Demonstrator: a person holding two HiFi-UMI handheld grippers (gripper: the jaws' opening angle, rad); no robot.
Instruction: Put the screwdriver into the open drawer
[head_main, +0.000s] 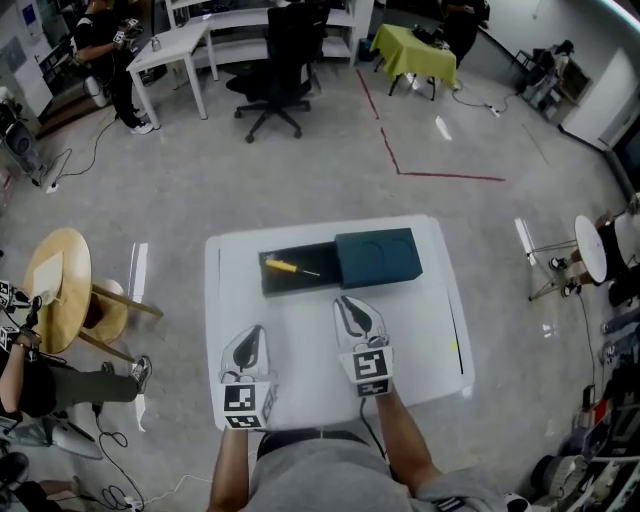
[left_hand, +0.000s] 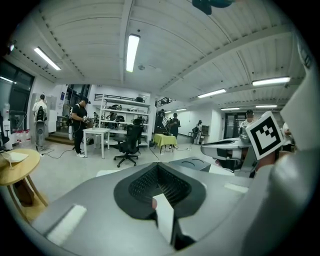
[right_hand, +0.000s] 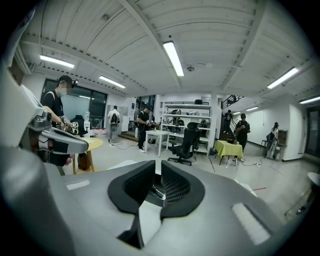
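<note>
Both forearms reach forward over the white bench (head_main: 430, 330), cut off at the picture's bottom edge. The left claw (head_main: 257, 329) has its pads together, empty. The right claw (head_main: 344, 301) stands narrow, with nothing between its pads. A yellow-handled screwdriver (head_main: 284, 267) lies in the open dark drawer (head_main: 266, 286); its thin shaft is hard to make out.

The open drawer (head_main: 298, 287) is uncovered from above, and only the screwdriver (head_main: 284, 267) lying across its left and middle part takes up room inside. Touching the drawer's right end, the dark cabinet (head_main: 378, 257) stands as a solid block and closes that side. The white table (head_main: 300, 340) is bare on the drawer's near side, left of it and beyond it. A round wooden table (head_main: 58, 285) stands well to the drawer's left.
</note>
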